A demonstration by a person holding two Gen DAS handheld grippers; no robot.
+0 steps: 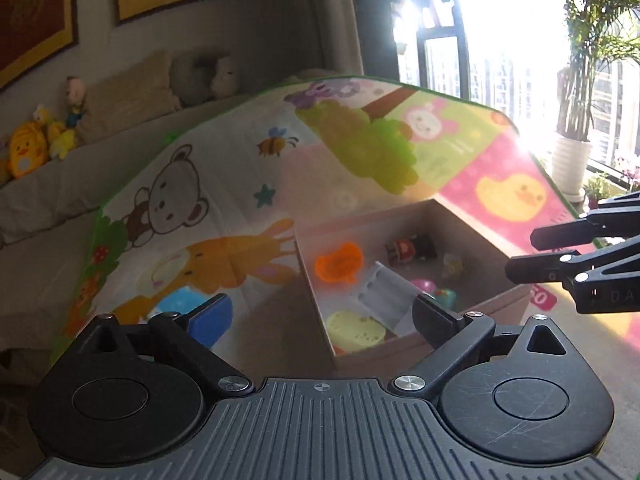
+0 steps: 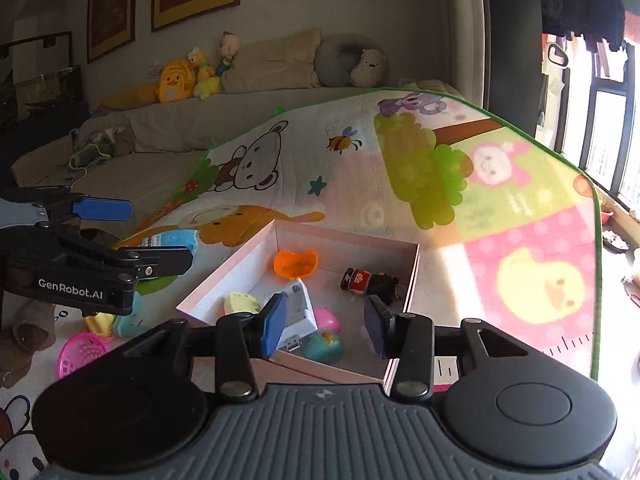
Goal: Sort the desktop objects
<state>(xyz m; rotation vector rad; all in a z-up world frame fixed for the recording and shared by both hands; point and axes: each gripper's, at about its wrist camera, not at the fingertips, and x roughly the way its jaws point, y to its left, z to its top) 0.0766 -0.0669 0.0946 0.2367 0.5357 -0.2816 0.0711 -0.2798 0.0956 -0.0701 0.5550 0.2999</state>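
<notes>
1. The pink box (image 2: 408, 276) is placed on the cartoon play mat (image 2: 500, 216); its long axis is seen running from near left to far right in the right wrist view.
2. Inside it are seen an orange toy (image 2: 295, 263), a red and black figure (image 2: 370, 281), a white rectangular piece (image 2: 299, 303) lying lengthwise toward the near wall, a yellow toy (image 2: 240, 303), a pink toy (image 2: 327, 319) and a teal toy (image 2: 325, 346).
3. The left gripper (image 1: 318, 318) is held wide apart above the near corner of the box, with nothing between its fingers.
4. The right gripper (image 2: 326, 330) is held apart too, empty, over the near side of the box.
5. Outside the box, on the left, a light blue item (image 2: 174, 239), a pink basket (image 2: 80, 354) and perhaps other small toys are partly hidden by the left gripper.
</notes>
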